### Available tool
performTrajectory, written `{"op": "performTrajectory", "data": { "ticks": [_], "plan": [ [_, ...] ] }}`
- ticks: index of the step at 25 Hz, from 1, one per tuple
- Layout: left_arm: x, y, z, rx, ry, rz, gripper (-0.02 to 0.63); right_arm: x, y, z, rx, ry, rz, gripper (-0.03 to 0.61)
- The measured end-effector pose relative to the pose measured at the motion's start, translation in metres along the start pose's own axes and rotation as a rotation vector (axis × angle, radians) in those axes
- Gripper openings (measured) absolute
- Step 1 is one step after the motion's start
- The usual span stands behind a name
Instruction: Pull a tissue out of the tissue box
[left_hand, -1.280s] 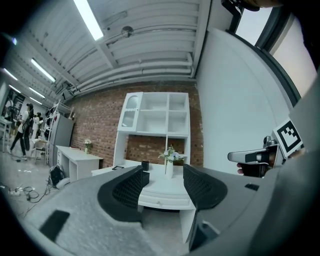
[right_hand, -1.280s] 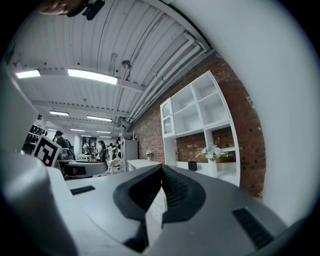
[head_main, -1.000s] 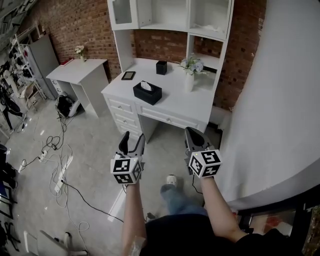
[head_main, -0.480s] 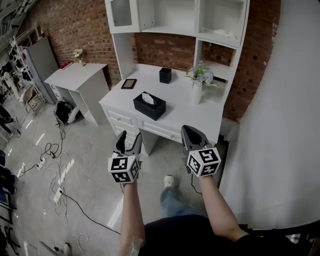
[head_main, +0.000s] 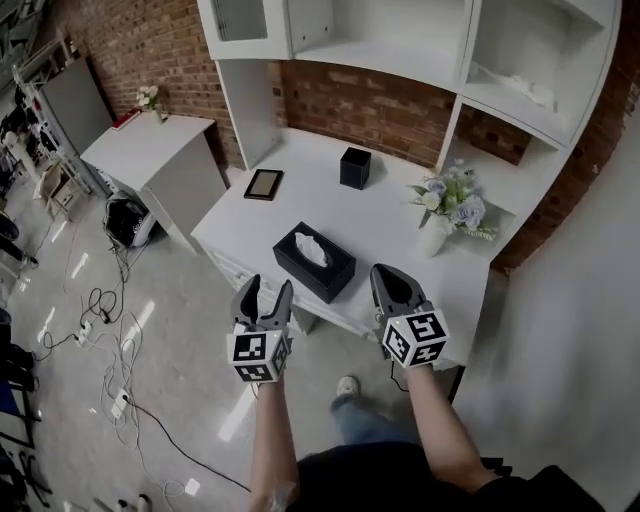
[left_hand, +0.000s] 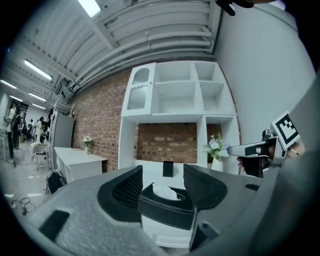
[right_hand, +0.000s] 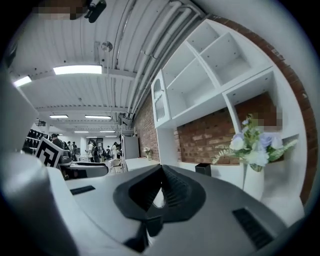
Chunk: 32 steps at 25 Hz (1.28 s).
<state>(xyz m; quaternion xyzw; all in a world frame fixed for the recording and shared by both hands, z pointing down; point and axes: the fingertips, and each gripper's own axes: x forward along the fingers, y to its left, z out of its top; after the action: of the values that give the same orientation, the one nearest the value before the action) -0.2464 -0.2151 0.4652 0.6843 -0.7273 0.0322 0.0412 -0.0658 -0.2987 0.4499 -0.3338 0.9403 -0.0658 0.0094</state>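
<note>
Approach, short of contact: tissue box (head_main: 314, 262) near the desk (head_main: 300, 190) front just ahead, left gripper (head_main: 267, 290) spread and empty, right gripper (head_main: 386, 273) pressed together on nothing, next likely a reach to pinch the tissue (head_main: 311, 249).

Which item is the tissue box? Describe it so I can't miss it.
Look at the white desk under the brick-backed shelving. Near its front edge sits the tissue box, long, low and black. Unlike the small square black container behind it, a white tissue pokes from its top.
</note>
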Motion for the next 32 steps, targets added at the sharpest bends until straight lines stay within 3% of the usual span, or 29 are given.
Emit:
{"op": "performTrajectory", "data": {
  "ticks": [8,21,26,32],
  "plan": [
    [0.091,0.033,-0.008,0.009,0.019,-0.004,0.225,0.102,-0.026,-0.018,0.026,0.051,0.055,-0.002],
    [0.15,0.044,-0.013,0.037,0.082,-0.114,0.225,0.153,-0.045,-0.021,-0.001,0.123,0.041,-0.002],
    [0.173,0.038,-0.01,0.129,0.127,-0.24,0.225,0.158,-0.046,-0.022,-0.011,0.142,0.033,-0.002],
    [0.2,0.02,-0.015,0.336,0.253,-0.494,0.225,0.154,-0.057,-0.022,-0.026,0.15,0.012,-0.002]
  ]
}}
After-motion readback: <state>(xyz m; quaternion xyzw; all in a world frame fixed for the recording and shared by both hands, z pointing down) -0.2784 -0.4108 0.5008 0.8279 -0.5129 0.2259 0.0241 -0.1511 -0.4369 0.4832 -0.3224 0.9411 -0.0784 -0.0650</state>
